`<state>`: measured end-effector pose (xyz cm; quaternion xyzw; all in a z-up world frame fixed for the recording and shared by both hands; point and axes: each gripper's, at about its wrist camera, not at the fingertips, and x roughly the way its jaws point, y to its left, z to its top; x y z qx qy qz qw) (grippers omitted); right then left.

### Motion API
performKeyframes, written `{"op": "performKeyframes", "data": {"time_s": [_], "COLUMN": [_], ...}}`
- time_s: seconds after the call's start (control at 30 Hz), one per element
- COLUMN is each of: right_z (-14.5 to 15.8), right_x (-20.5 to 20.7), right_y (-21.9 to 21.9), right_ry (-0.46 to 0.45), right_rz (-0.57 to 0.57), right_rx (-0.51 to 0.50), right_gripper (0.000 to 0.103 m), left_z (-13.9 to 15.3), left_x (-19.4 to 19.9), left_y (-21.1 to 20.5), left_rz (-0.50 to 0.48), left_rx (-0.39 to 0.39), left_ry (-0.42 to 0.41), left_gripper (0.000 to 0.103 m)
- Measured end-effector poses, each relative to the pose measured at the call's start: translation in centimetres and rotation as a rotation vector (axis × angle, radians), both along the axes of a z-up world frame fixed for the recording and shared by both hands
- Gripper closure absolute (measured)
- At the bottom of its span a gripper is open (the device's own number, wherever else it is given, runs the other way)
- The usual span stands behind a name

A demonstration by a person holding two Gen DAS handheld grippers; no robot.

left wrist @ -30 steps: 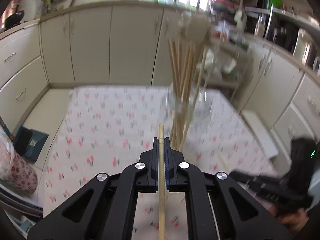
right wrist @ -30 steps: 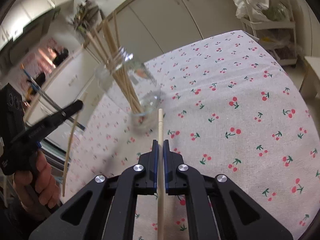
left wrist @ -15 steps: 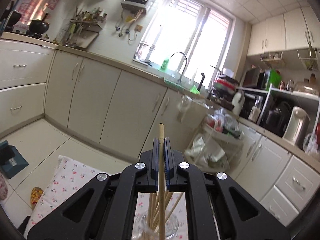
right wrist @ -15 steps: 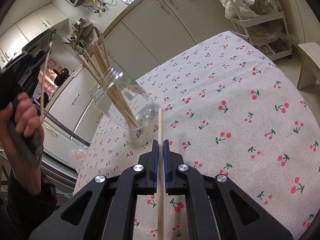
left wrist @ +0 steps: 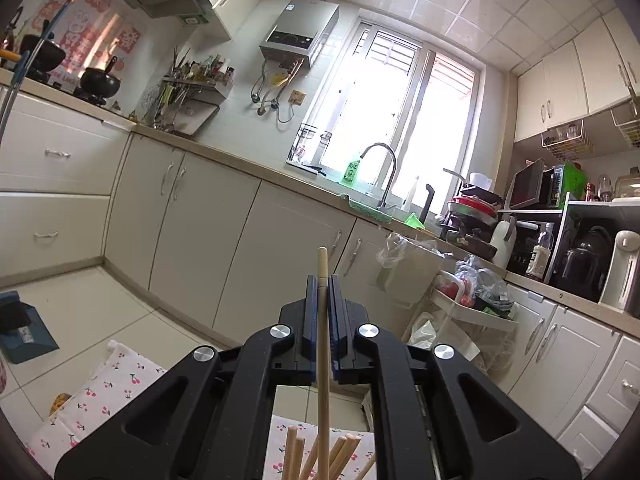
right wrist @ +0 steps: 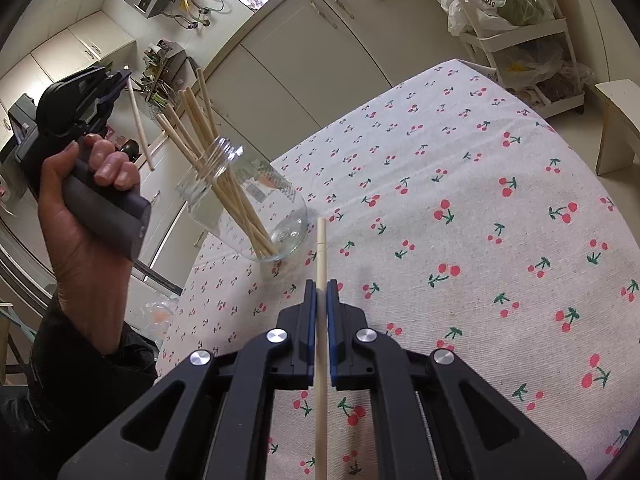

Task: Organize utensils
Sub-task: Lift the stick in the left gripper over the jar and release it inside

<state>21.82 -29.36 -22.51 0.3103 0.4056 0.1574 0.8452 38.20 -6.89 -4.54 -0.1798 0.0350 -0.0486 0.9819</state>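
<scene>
We can read "AXE" on the green bottle (left wrist: 351,169) by the tap, and what looks like "4010" on a white bag (right wrist: 489,0) on the cart. Our left gripper (left wrist: 322,280) has its fingers clamped on a pale wooden chopstick (left wrist: 322,320) whose long axis runs up out through them, above the clear glass jar (right wrist: 256,204) of chopsticks standing on the cherry-print surface (right wrist: 480,240). Our right gripper (right wrist: 321,285) pinches a second pale chopstick (right wrist: 321,272), tip pointing towards the jar's base.

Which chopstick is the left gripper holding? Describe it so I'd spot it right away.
Start at the cherry-print tablecloth, then the glass jar holding chopsticks. The left gripper is raised above it, clamping one chopstick. It alone hangs in the air outside the jar.
</scene>
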Motion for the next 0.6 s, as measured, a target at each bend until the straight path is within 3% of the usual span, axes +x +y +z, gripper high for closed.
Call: {"op": "performKeyframes", "data": {"time_s": [0.2,0.6], "right_z": [-0.2,-0.2], "right_x": [0.0,0.0], "right_y": [-0.2,-0.2], "right_ry": [0.008,0.007], "right_rz": [-0.002,-0.008], "right_rx": [0.008,0.01], "right_gripper": [0.097,0.097], "left_z": [-1.2,-3.5], "left_x": [-0.2,-1.6], "left_y": [-1.0,-1.3], "left_rz": [0.01,-0.042], "left_rx": [0.039,0.108], "left_ry": [-0.023,0.019], "left_gripper": [0.098,0.098]}}
